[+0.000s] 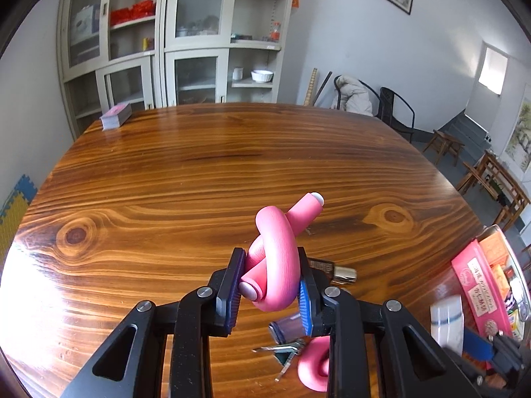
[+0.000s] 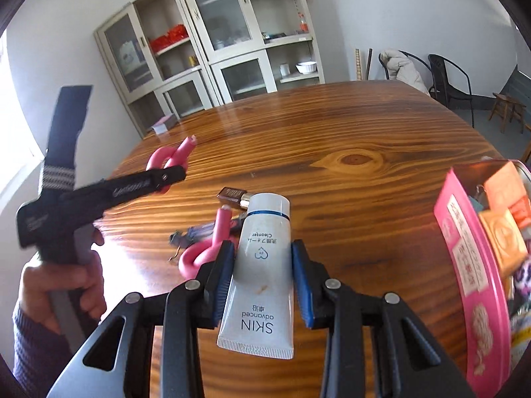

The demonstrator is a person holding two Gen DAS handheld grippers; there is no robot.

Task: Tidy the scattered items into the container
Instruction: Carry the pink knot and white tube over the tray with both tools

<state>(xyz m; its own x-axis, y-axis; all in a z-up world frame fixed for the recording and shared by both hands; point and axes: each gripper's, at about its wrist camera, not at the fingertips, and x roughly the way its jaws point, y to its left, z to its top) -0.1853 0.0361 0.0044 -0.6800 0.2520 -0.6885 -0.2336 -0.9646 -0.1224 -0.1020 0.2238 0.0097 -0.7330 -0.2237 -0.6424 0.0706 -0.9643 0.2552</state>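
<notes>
Gripping a knotted pink foam curler (image 1: 275, 258) in left gripper (image 1: 270, 285), lifted off table (image 1: 199, 182) | right gripper (image 2: 264, 275) clamped on cleanser tube (image 2: 262, 265) | container (image 2: 464, 232) at right, part-filled

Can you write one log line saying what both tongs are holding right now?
left tongs: shut on pink foam roller | right tongs: shut on cleanser tube | container: at right, already holding packets
</notes>
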